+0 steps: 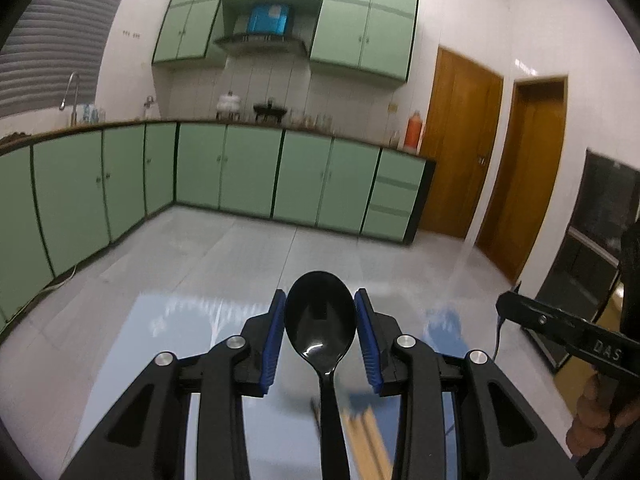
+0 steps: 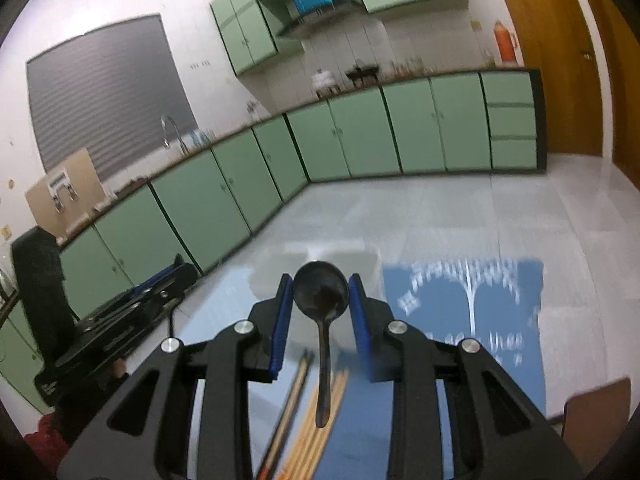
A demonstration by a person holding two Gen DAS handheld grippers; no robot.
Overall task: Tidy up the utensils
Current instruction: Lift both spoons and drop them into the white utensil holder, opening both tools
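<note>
Between the blue pads of the left claw (image 1: 320, 320) sits a black spoon (image 1: 321, 316), bowl clamped, handle trailing back toward the camera over blurred wooden chopsticks (image 1: 368, 440). The right claw (image 2: 320, 308) grips a second dark spoon (image 2: 321, 292) by its bowl too, above more chopsticks (image 2: 316, 436) on the pale counter (image 2: 440, 220). Green cabinets (image 1: 228, 172) line the far wall.

The left hand-held gripper (image 1: 320, 336) grips a black spoon (image 1: 321, 320) by its bowl between blue pads (image 1: 272, 340), above wooden chopsticks (image 1: 370, 444) on the table (image 1: 168, 336).
</note>
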